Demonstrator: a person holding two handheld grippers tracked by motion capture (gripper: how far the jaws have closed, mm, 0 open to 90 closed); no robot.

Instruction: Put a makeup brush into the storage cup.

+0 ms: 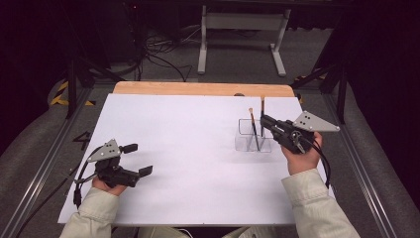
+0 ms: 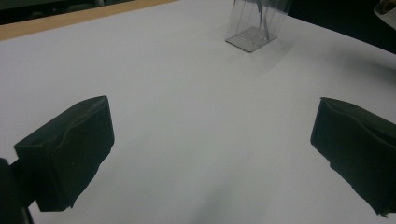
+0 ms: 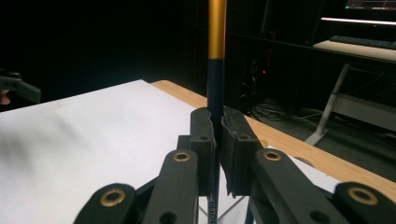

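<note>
A clear plastic holder (image 1: 252, 135) with square compartments stands on the white table (image 1: 188, 148) at the right; it also shows far off in the left gripper view (image 2: 254, 23). One thin dark brush (image 1: 253, 128) with an orange tip stands in it. My right gripper (image 1: 264, 121) is just right of the holder, shut on a second dark brush (image 3: 216, 70) with a gold band, held upright over it. Close up, the jaws of my right gripper (image 3: 217, 154) clamp the handle. My left gripper (image 1: 137, 159) rests open near the front left, its jaws wide apart over bare table (image 2: 212, 144).
A wooden strip (image 1: 203, 89) runs along the table's far edge. Beyond it are cables (image 1: 158, 47) on the floor and a white stand (image 1: 242, 34). Metal frame rails flank both sides of the table.
</note>
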